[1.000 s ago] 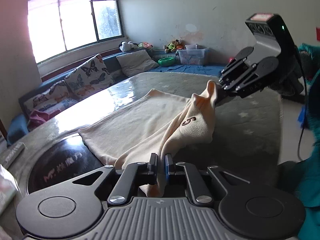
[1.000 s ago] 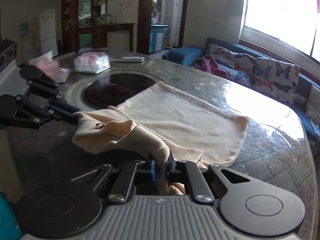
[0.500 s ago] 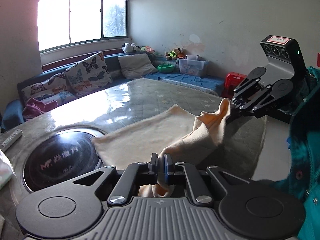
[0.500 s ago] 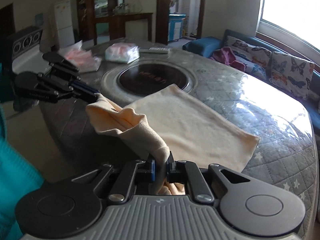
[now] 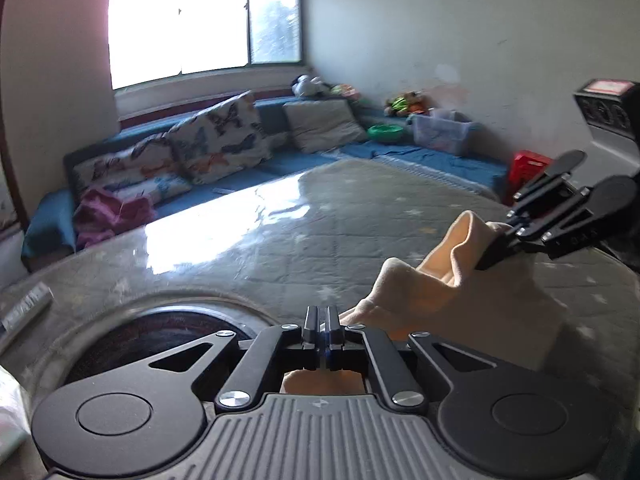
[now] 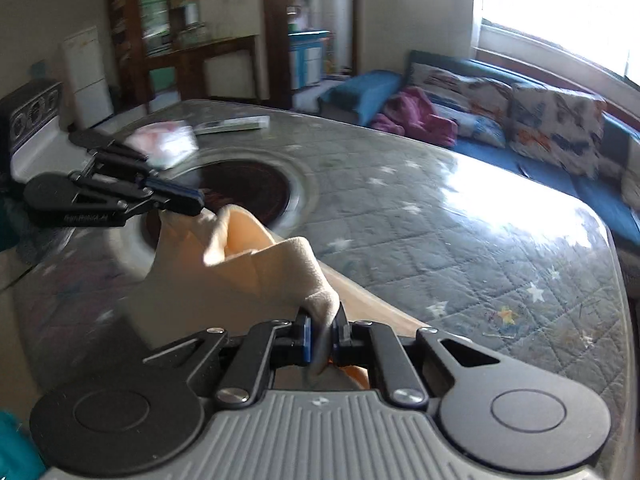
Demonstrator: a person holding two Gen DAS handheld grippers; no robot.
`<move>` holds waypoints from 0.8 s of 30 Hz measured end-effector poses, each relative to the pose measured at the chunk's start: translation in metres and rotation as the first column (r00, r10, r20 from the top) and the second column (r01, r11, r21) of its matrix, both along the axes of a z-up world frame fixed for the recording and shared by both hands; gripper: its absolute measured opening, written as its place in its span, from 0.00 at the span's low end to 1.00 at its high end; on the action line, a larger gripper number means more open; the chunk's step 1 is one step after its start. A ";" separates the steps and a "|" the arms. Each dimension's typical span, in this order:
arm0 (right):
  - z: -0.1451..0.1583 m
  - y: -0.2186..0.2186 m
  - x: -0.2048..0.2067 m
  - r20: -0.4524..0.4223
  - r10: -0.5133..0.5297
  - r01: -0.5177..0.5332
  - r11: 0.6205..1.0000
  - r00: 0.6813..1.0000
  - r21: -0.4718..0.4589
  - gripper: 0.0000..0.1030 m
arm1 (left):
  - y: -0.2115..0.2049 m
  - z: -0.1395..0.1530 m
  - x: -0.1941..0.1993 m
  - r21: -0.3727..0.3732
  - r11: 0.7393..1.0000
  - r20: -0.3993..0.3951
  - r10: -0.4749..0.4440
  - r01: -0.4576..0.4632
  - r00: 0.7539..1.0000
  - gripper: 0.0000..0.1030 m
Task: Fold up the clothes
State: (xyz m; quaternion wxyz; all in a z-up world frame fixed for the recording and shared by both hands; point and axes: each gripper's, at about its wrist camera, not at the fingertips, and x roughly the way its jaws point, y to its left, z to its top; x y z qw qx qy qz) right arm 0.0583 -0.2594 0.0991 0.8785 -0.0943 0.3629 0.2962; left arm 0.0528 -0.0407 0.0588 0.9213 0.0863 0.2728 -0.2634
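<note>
I hold the cream garment (image 5: 448, 292) over the table's (image 5: 280, 240) near edge, left gripper (image 5: 322, 332) and right gripper (image 6: 322, 334) each clamped on its hem; soft, light, it sags between, so I would grip corners.

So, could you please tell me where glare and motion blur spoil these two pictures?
Left wrist view: the window is blown out white and its glare streaks the table cover; the cream garment looks slightly soft. Right wrist view: motion blur smears the dark round inset and the left claw; window glare whitens the table's far right.
</note>
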 end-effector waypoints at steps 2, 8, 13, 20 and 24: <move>-0.015 -0.002 0.014 -0.014 -0.044 0.044 0.999 0.999 0.017 0.08 | -0.001 -0.013 0.017 -0.020 0.998 -0.037 0.059 -0.060 0.998 0.01; -0.058 -0.009 0.055 -0.059 -0.168 0.172 0.983 0.984 0.068 0.21 | 0.013 -0.021 0.024 -0.081 0.987 -0.106 0.132 -0.141 0.986 0.03; -0.057 -0.020 0.056 -0.057 -0.168 0.173 0.980 0.984 0.102 0.30 | 0.017 -0.017 0.012 -0.090 0.989 -0.119 0.105 -0.116 0.987 0.23; -0.042 -0.018 0.048 -0.035 -0.111 0.113 0.991 0.993 0.078 0.40 | -0.002 -0.029 0.005 0.031 0.998 -0.088 0.052 -0.050 0.995 0.38; -0.042 -0.017 0.051 -0.034 -0.106 0.108 0.993 0.994 0.049 0.41 | -0.013 -0.036 0.006 0.076 0.997 -0.080 0.024 -0.018 0.997 0.20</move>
